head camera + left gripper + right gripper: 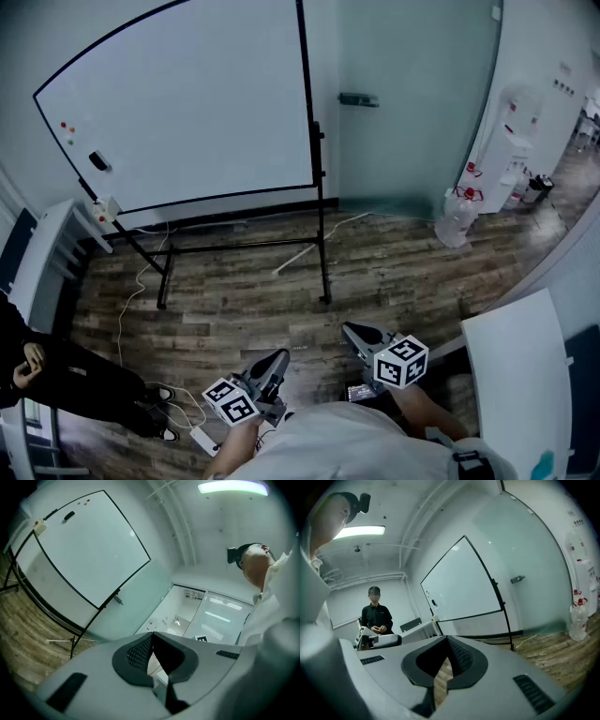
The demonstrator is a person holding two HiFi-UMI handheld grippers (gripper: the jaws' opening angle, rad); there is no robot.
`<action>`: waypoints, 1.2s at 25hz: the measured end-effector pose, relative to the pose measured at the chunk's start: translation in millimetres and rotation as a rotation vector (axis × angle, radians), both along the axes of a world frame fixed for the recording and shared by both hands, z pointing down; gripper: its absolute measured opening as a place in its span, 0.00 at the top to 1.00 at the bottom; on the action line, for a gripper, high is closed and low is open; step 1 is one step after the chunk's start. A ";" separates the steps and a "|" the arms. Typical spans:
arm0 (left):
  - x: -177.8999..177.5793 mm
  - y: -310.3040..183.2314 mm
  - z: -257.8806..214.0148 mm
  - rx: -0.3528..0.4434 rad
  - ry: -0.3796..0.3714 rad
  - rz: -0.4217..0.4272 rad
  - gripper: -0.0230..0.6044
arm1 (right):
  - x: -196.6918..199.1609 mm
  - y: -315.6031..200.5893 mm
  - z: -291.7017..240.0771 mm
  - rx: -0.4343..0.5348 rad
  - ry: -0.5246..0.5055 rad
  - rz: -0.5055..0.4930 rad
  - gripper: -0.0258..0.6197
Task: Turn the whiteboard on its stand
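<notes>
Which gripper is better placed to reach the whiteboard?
Right, marginally. The right gripper sits farther forward, nearer the stand's post; the left gripper is held back. Both are shut, empty and far from the whiteboard.

Wood-plank floor under the board

The wood-plank floor [394,272] carried the black whiteboard stand [324,267] at centre frame. A white strip [295,259] lay beside its foot, a white cable [123,319] trailed lower left toward a power strip [203,439], and a water bottle [457,217] stood at right.
</notes>
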State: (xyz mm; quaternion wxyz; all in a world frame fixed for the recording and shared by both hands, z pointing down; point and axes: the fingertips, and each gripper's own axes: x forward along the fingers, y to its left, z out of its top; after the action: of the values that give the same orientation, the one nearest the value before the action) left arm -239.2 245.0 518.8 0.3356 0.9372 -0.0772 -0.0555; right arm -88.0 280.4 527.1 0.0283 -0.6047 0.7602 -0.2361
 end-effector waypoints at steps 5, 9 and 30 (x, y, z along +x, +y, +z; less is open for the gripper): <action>17.6 -22.3 -5.3 0.036 0.018 0.046 0.95 | 13.1 -12.0 1.1 0.019 0.018 0.055 0.92; 21.0 -25.2 -4.8 0.042 0.009 0.022 0.95 | 16.9 -12.6 3.9 0.016 0.024 0.046 0.92; 77.3 -35.8 -9.4 0.076 -0.029 -0.092 0.95 | 81.0 -25.7 -4.0 0.058 0.025 -0.050 0.92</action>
State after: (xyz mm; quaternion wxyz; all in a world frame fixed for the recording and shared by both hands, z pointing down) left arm -162.0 209.1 509.4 0.2955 0.9455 -0.1228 -0.0602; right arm -7.0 254.7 523.1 0.0303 -0.5874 0.7818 -0.2071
